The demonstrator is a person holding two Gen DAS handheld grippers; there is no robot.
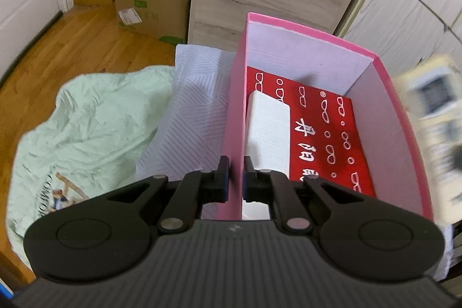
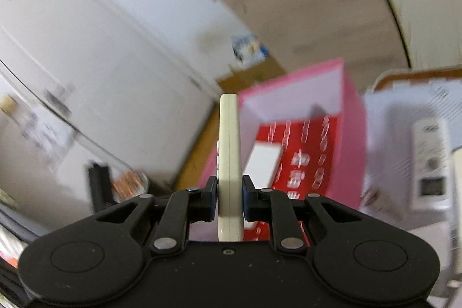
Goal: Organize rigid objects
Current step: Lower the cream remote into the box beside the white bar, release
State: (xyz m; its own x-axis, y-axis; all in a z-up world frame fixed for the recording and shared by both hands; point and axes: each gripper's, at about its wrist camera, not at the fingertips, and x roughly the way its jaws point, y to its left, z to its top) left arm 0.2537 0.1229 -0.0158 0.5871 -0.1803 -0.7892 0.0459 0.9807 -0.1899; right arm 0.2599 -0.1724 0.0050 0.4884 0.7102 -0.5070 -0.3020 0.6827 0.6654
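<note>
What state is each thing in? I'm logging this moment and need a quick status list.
pink box: open, no lid on it.
left gripper: shut on the pink box's wall.
right gripper: shut on the cream remote, held edge-up.
white flat item: lying inside the box.
red case: lying flat in the box.
second remote: lying outside the box.

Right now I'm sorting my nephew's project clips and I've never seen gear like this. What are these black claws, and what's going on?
Each picture comes from a camera mounted on a hand-held two-finger gripper, looking along its fingers; a person carries one in each hand. In the left view, the left gripper pinches the side wall of a pink box that stands on bedding. Inside lie a red printed item and a white block. In the right view, the right gripper clamps a cream remote control edge-on, in front of the box. The blur suggests quick movement.
</note>
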